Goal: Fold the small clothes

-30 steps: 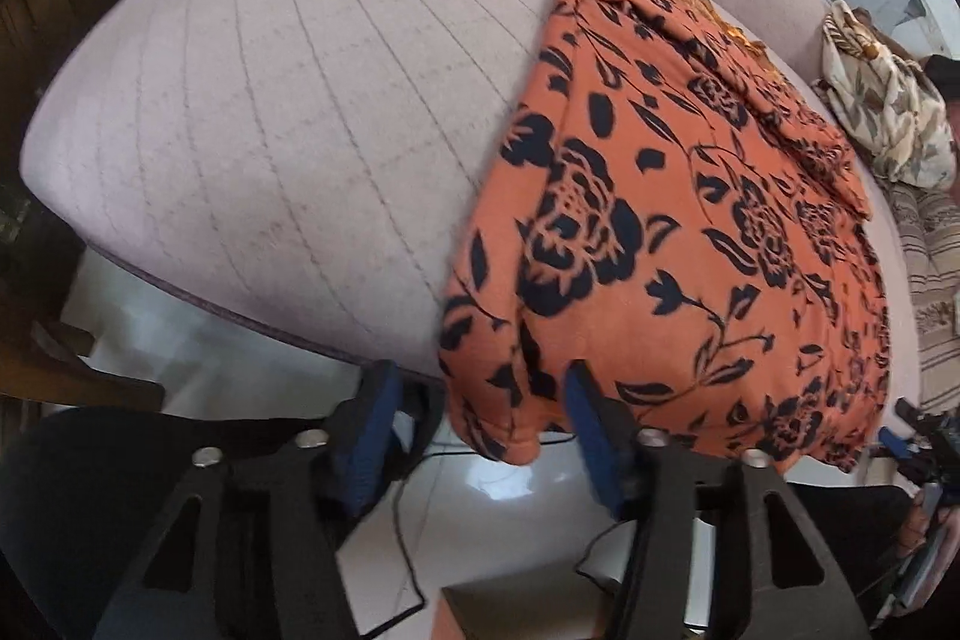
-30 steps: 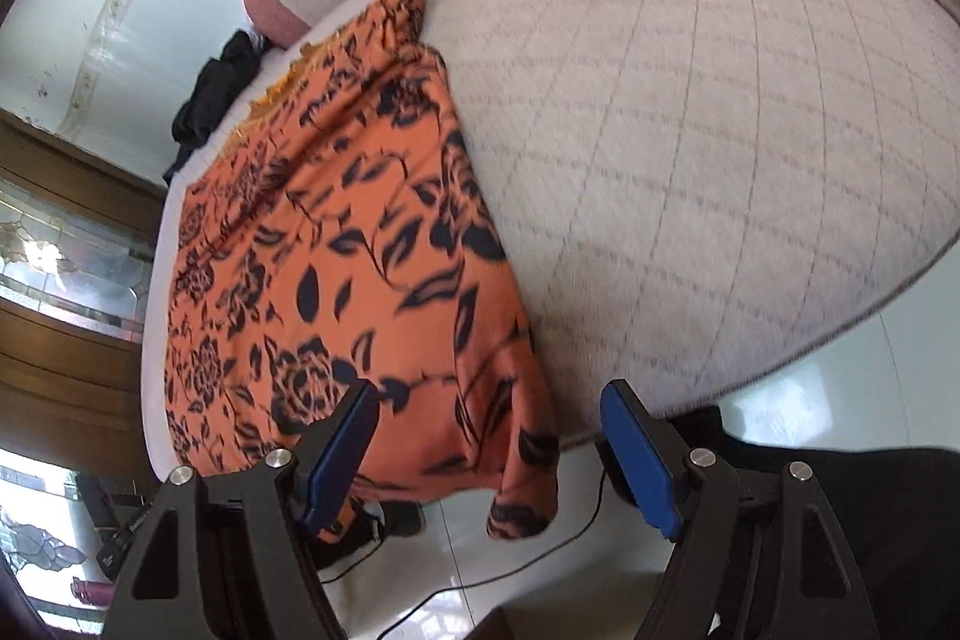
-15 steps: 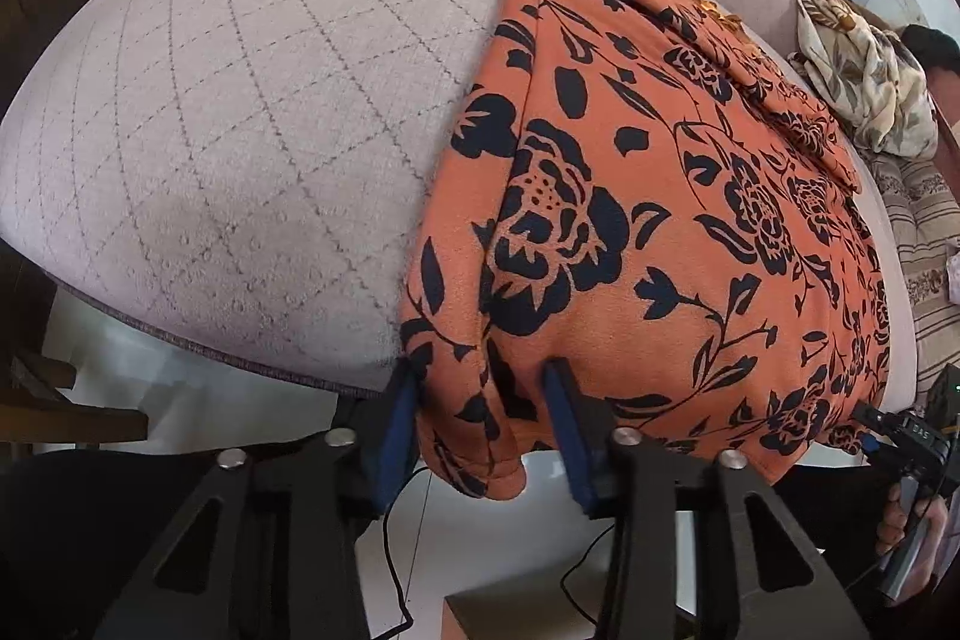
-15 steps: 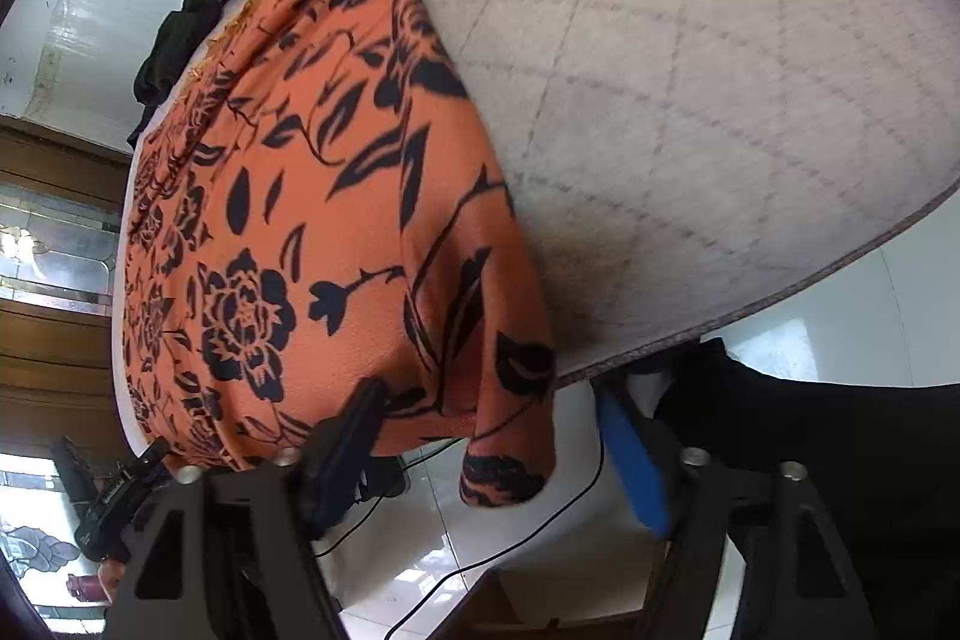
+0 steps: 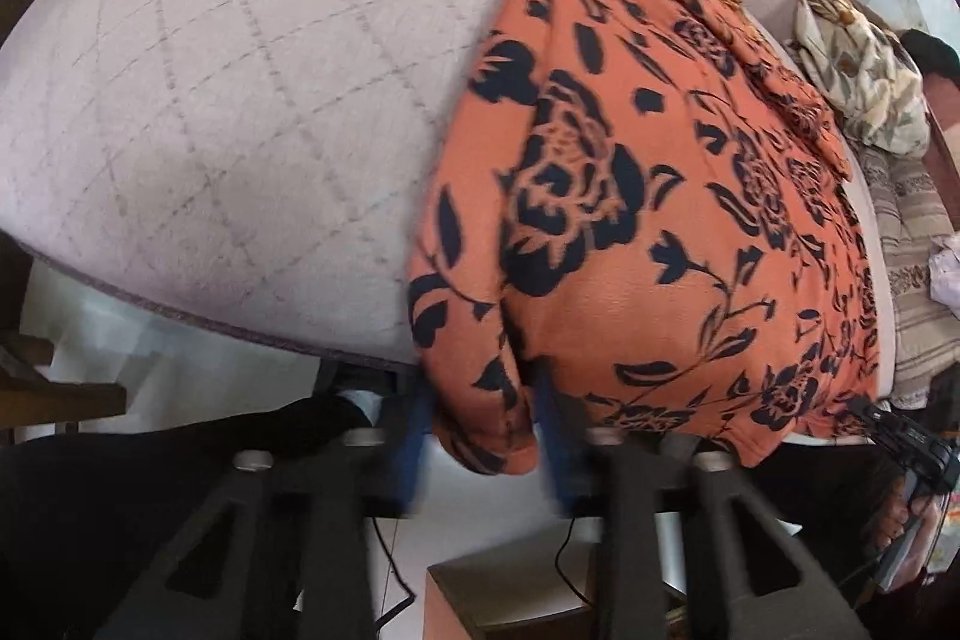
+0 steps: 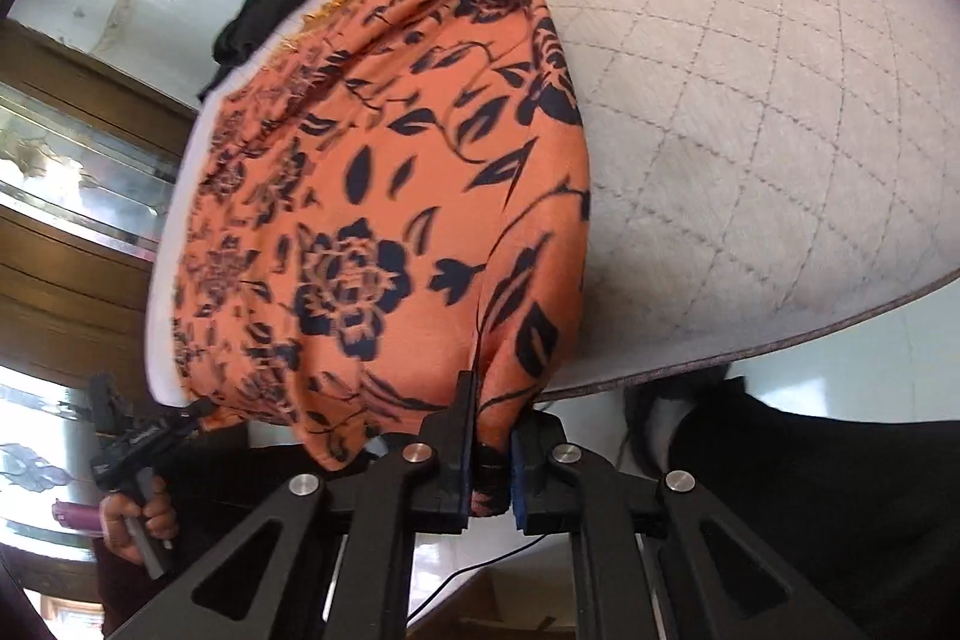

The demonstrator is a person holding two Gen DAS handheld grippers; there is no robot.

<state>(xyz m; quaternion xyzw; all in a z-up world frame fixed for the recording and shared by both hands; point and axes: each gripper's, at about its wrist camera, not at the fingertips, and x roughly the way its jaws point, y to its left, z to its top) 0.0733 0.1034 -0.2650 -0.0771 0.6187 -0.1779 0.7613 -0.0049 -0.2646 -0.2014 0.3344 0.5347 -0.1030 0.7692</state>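
An orange garment with a black flower print (image 5: 648,196) lies spread on a pale quilted mattress (image 5: 240,100), its near hem hanging over the front edge. My left gripper (image 5: 483,436) sits at the hem's left corner, blue pads on either side of a thick fold of cloth, close against it. In the right wrist view the same garment (image 6: 384,220) hangs over the edge, and my right gripper (image 6: 489,454) is shut on its right hem corner.
A cream patterned cloth (image 5: 858,58) and a striped fabric (image 5: 912,292) lie at the mattress's right side. A black garment (image 6: 264,10) lies at the far end by a pink bolster. A cardboard box (image 5: 510,604) and cables are on the floor below.
Both grippers moved in onto the hanging hem corners and narrowed from wide open. The right one has closed on the cloth; the left has narrowed around its corner.
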